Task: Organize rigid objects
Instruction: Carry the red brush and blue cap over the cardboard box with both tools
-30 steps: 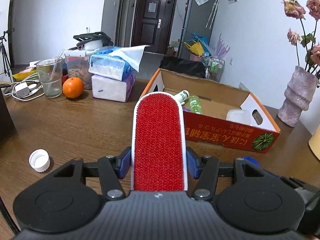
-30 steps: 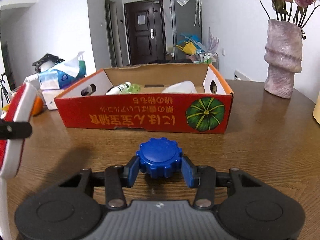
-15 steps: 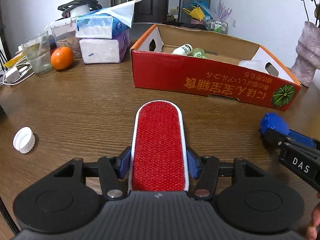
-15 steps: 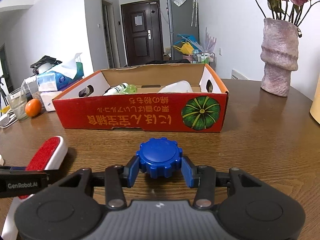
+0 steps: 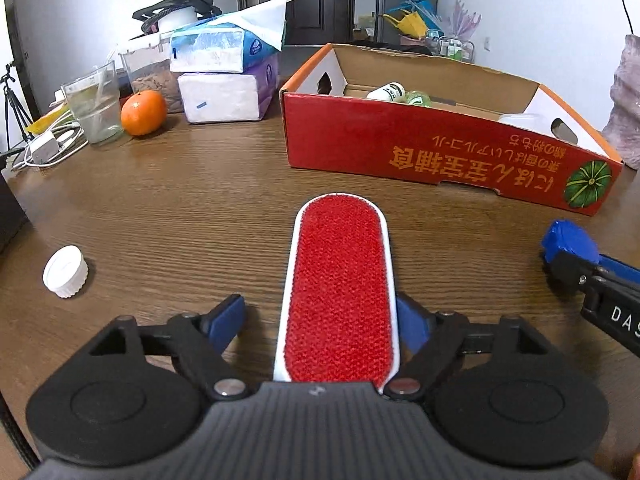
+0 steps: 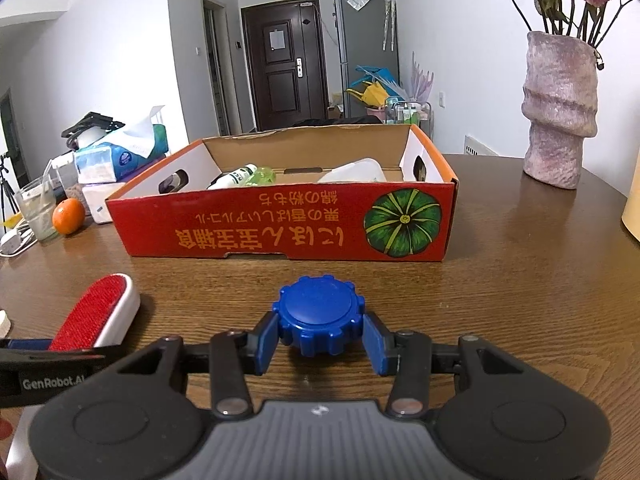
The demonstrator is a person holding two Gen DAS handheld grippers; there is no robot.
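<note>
A red lint brush [image 5: 340,292] with a white rim lies flat on the wooden table, lengthwise between the jaws of my left gripper [image 5: 320,314]. Those jaws are opening; the left pad stands clear of the brush and the right pad is just off its edge. The right wrist view shows the brush [image 6: 96,312] at lower left. My right gripper [image 6: 321,340] is shut on a blue ridged cap [image 6: 320,318], low over the table. That cap [image 5: 568,240] also shows at the right edge of the left wrist view. A red cardboard box [image 6: 280,232] with bottles inside stands beyond both grippers.
A white bottle cap [image 5: 65,271] lies on the table at left. Farther back left are an orange [image 5: 143,113], a glass [image 5: 94,108], stacked tissue packs [image 5: 224,76] and a charger with cable [image 5: 44,146]. A pink vase [image 6: 560,112] stands at right.
The left gripper came down with the brush until it lay on the table, then its jaws spread off the brush. The right gripper and blue cap stayed still.
</note>
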